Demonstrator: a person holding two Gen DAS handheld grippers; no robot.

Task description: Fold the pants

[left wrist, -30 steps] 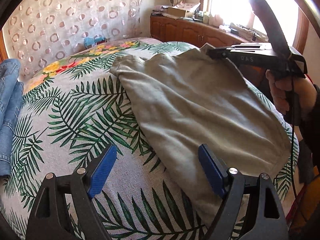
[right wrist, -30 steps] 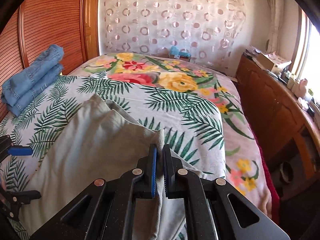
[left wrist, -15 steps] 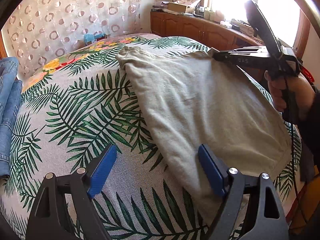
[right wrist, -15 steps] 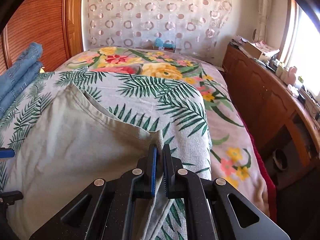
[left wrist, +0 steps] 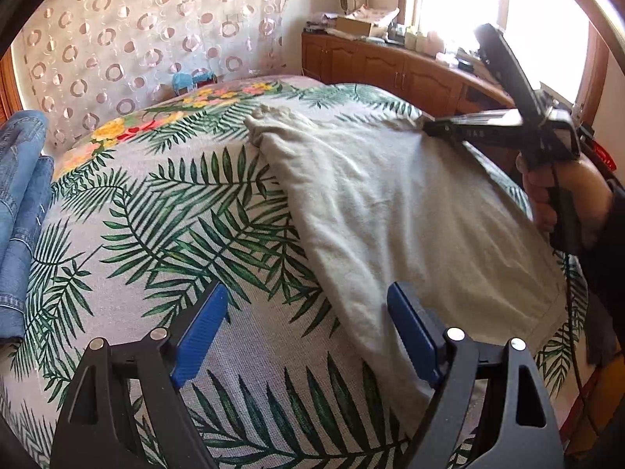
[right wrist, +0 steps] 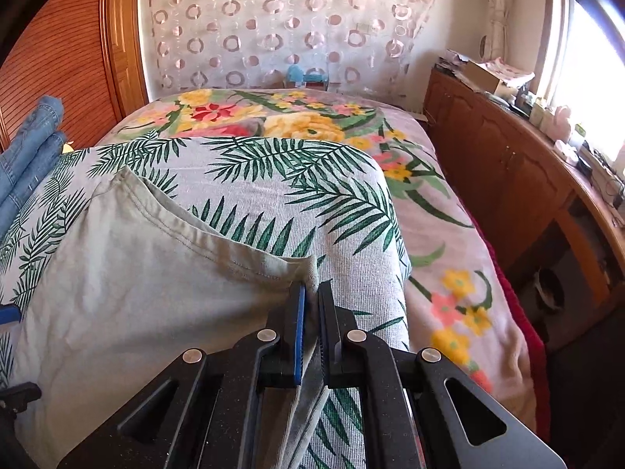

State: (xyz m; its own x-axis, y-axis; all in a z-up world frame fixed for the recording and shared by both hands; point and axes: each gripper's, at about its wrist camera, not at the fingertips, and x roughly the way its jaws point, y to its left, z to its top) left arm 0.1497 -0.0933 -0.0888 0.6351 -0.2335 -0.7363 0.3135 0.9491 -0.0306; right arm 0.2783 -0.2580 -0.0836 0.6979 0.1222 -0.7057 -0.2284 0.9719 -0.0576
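Grey-beige pants [left wrist: 375,211] lie spread on the palm-leaf bedspread [left wrist: 156,226], folded lengthwise. My left gripper [left wrist: 308,328] is open and empty, low over the bed at the near edge of the pants; its right pad [left wrist: 410,324] sits over the cloth edge. My right gripper [right wrist: 310,305] is shut on the far corner hem of the pants [right wrist: 156,281] and holds it just above the bed. It shows in the left wrist view [left wrist: 449,131] at the right, held by a hand.
Folded blue jeans [left wrist: 19,203] lie at the left side of the bed, also in the right wrist view [right wrist: 31,144]. A wooden cabinet [right wrist: 508,172] with clutter runs along the right under the window. A curtain [right wrist: 281,23] hangs behind the bed.
My right gripper has carried the pants corner forward and down, pulling the cloth flatter along the bed. My left gripper has stayed open and nearly still.
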